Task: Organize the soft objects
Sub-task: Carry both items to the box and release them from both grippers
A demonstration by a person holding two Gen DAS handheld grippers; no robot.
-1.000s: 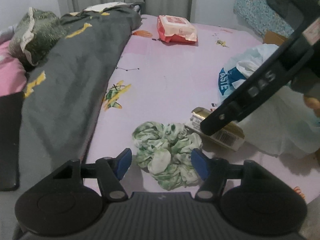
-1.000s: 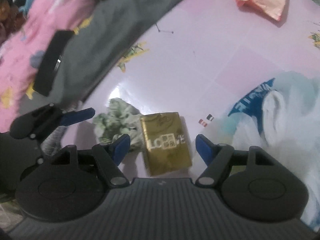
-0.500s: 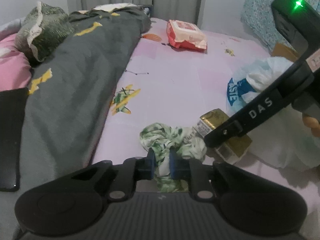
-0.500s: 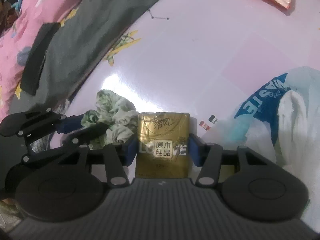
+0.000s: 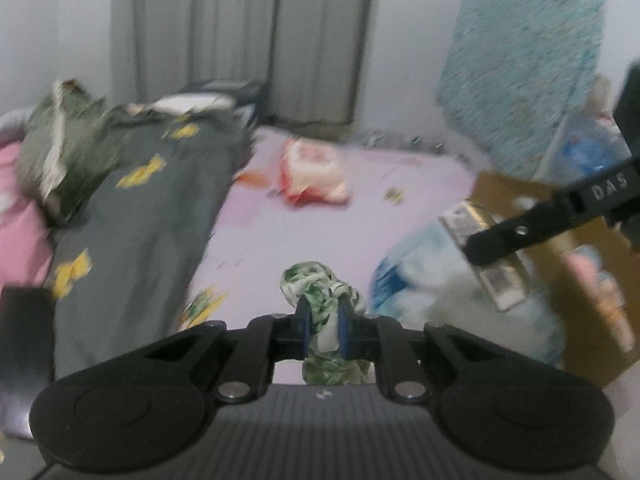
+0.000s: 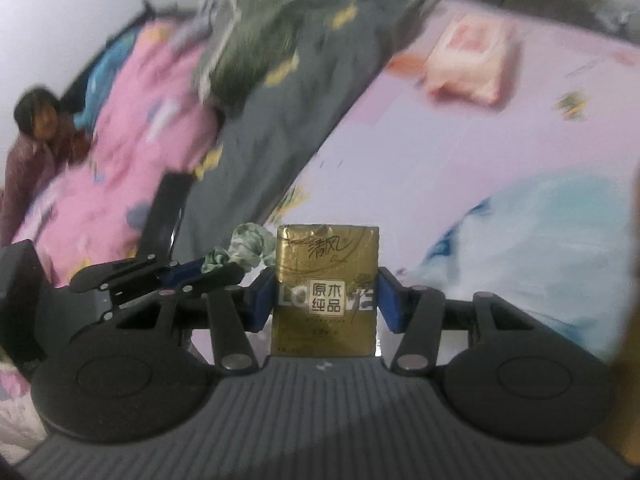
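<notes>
The left gripper point(image 5: 323, 326) pinches the green scrunchie point(image 5: 320, 292) by one thin fold — it could slip out. The right gripper point(image 6: 326, 300) squeezes the gold tissue pack point(image 6: 325, 288) tight.

Left tool point(image 5: 323, 326) clamped, right tool point(image 6: 325, 304) gripping

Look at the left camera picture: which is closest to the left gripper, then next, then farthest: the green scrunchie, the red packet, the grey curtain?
1. Green scrunchie: pinched in the left gripper.
2. Red packet: middle of the bed.
3. Grey curtain: back wall.
</notes>
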